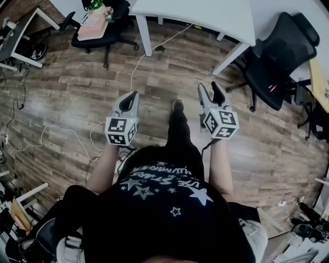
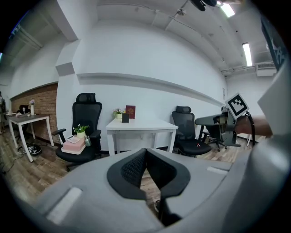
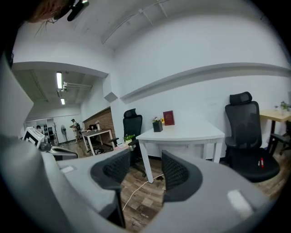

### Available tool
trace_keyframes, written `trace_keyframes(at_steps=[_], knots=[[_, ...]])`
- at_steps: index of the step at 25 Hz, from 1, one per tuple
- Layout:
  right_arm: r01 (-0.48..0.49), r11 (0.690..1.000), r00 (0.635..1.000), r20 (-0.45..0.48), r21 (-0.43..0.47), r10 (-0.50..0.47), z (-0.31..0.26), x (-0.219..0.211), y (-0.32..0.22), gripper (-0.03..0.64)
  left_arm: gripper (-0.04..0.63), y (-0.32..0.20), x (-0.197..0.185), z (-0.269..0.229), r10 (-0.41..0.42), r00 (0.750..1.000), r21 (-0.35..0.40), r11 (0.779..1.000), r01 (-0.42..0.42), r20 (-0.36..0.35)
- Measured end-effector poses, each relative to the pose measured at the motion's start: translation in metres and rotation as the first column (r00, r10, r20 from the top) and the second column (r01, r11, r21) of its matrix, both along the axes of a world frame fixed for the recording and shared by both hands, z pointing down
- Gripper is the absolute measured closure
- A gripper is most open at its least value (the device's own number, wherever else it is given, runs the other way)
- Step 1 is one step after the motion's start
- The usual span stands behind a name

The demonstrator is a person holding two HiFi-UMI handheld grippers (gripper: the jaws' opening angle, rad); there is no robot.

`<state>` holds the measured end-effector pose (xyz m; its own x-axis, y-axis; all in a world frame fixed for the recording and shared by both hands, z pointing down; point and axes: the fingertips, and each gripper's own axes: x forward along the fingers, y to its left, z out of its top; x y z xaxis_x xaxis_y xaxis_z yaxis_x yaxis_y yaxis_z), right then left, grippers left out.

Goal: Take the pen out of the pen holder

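Note:
The pen holder (image 2: 125, 118) is a small dark box standing at the back of a white table (image 2: 141, 126), far ahead of both grippers; it also shows in the right gripper view as the pen holder (image 3: 158, 126) on the table (image 3: 182, 133). No pen can be made out at this distance. In the head view only the near part of the table (image 1: 205, 15) shows. My left gripper (image 1: 131, 98) is shut and empty, its pads (image 2: 136, 166) meeting at the tips. My right gripper (image 1: 210, 88) is open, with only floor between its pads (image 3: 175, 172). Both are held over the floor.
A black chair (image 1: 100, 31) carrying pink boxes and a plant stands left of the table, and another black chair (image 1: 277, 56) stands to its right. A white cable (image 1: 139, 61) runs across the wooden floor. A red card (image 2: 130, 111) and a small plant sit by the holder.

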<state>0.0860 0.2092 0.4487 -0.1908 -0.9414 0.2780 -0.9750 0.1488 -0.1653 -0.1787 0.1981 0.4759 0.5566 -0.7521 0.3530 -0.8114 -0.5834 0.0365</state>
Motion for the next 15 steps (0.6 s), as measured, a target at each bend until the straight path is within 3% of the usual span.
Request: trace_keyframes(at_steps=[7, 15], knots=[[0.031, 0.999, 0.999, 0.031, 0.019, -0.032, 0.002, 0.056, -0.130, 0.396, 0.584, -0.116, 0.048, -0.004, -0.040, 0.999, 0.019, 0.999, 0.039, 0.037], [0.084, 0.996, 0.995, 0.054, 0.020, -0.085, -0.004, 0.110, -0.255, 0.396, 0.584, -0.231, 0.119, -0.020, -0.078, 0.997, 0.016, 0.997, 0.078, 0.017]])
